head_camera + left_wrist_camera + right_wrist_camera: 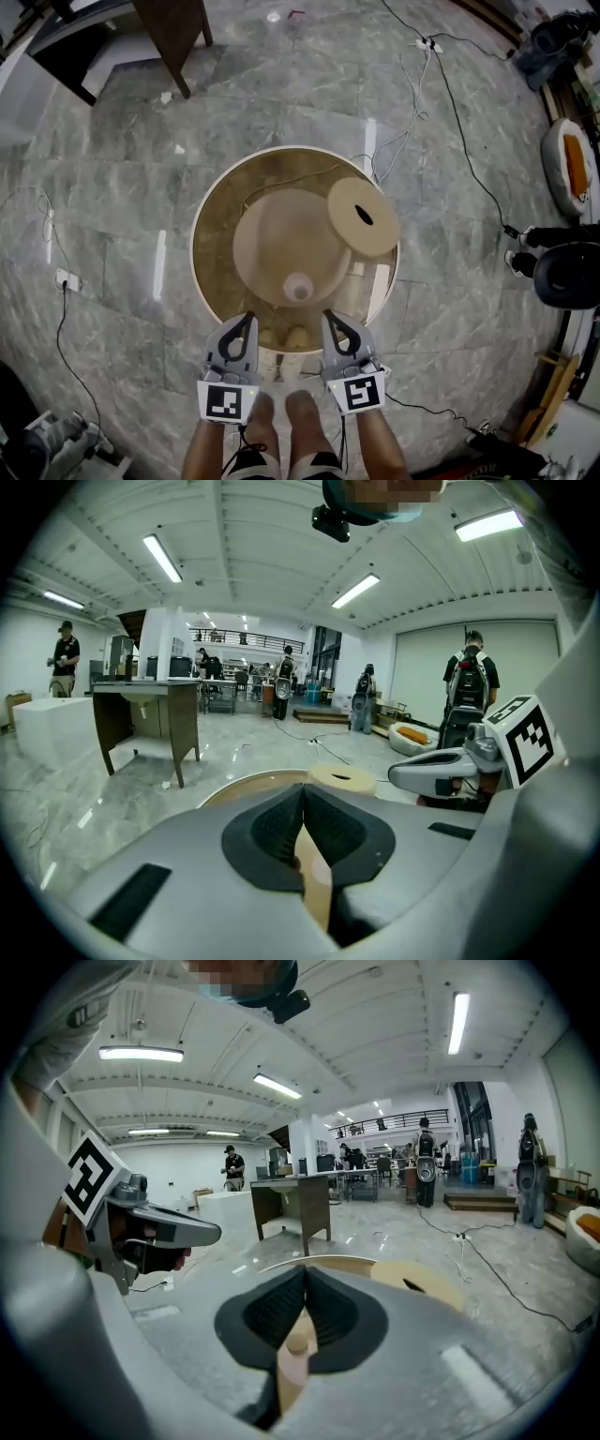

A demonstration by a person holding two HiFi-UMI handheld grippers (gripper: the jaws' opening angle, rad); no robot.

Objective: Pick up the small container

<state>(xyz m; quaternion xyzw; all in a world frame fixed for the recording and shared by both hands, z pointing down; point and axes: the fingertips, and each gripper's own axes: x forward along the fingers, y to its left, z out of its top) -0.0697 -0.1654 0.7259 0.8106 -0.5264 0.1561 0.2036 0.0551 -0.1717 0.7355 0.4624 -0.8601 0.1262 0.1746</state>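
Your left claw and right claw are both closed tight and empty, at the near edge of the round table. The small container stands on the table just beyond and between them.

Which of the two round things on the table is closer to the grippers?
The small pale container, just ahead of the left gripper and right gripper; the bigger slotted tan disc lies farther off, rightward.

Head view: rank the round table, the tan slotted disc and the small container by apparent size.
1. round table, largest by far.
2. tan slotted disc.
3. small container, smallest.
The gaps are wide enough that nearness to the camera does not alter the order.
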